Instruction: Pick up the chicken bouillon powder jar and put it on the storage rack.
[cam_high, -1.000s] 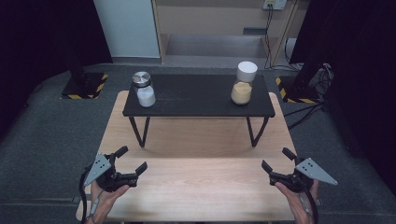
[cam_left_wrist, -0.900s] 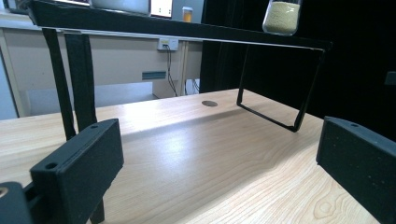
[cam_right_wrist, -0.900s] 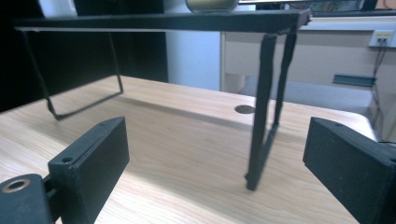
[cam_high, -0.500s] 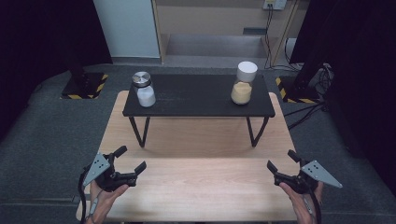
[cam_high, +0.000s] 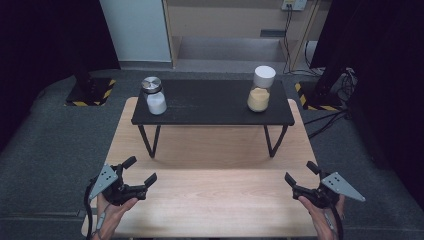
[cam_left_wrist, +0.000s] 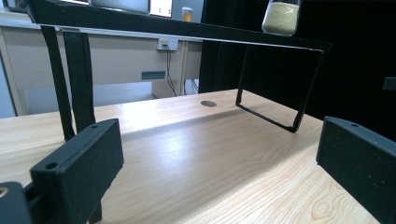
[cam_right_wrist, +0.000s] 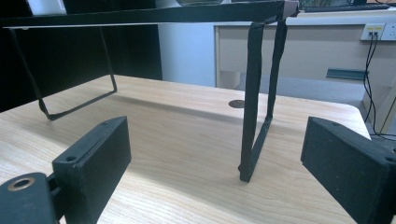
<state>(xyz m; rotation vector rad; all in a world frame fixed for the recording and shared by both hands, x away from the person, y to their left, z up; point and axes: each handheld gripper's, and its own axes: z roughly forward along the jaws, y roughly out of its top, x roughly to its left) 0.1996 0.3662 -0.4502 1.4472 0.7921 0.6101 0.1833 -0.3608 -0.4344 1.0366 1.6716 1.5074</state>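
Note:
A black shelf (cam_high: 210, 102) on thin metal legs stands across the far half of a wooden table (cam_high: 215, 190). On its left end stands a jar (cam_high: 155, 96) with a silver lid and white contents. On its right end a white-lidded jar (cam_high: 261, 90) holds yellowish grains, and its base shows in the left gripper view (cam_left_wrist: 281, 16). My left gripper (cam_high: 141, 169) hovers at the table's near left, open, with nothing between its jaws (cam_left_wrist: 219, 140). My right gripper (cam_high: 300, 171) is at the near right, also open and holding nothing (cam_right_wrist: 217, 140). Both point toward the shelf.
The shelf's leg (cam_right_wrist: 256, 102) stands close in front of the right gripper. Bare wood lies between the grippers and the shelf legs. Dark carpet surrounds the table, with yellow-black striped bases (cam_high: 90, 92) at the back and cables (cam_high: 320, 120) at the right.

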